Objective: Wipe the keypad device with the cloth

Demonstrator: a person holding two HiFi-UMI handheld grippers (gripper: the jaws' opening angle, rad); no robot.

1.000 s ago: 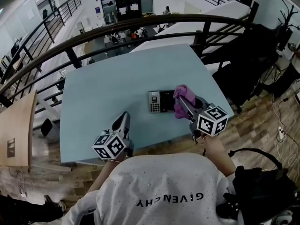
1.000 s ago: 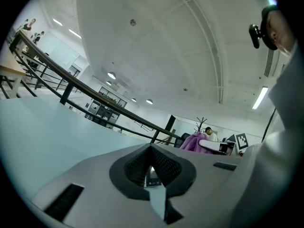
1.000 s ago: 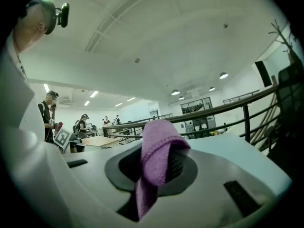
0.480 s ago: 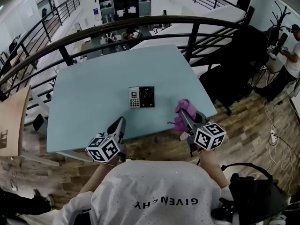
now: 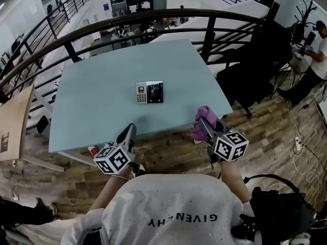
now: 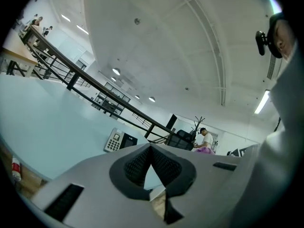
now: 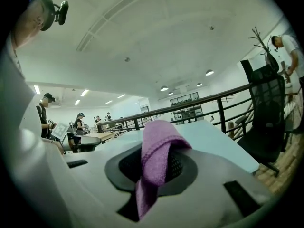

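The keypad device (image 5: 149,92), a flat black and grey unit with a small screen, lies in the middle of the light blue table (image 5: 97,101). My right gripper (image 5: 203,118) hangs over the table's near right edge, well short of the device, shut on a purple cloth (image 5: 203,122). In the right gripper view the cloth (image 7: 156,156) drapes over the jaws and hides the tips. At the table's front edge my left gripper (image 5: 131,130) is shut on nothing. In the left gripper view the left gripper (image 6: 151,149) points toward the keypad device (image 6: 118,140), which lies far ahead.
A black railing (image 5: 153,22) runs behind the table. A black chair (image 5: 250,70) stands to the right, and a person (image 5: 318,45) is at the far right. A wooden tabletop (image 5: 13,131) is at the left. Wood floor lies below the table's front edge.
The right gripper has lifted the cloth off the keypad device and drawn back to the table's near edge. The left gripper has also pulled back a little.
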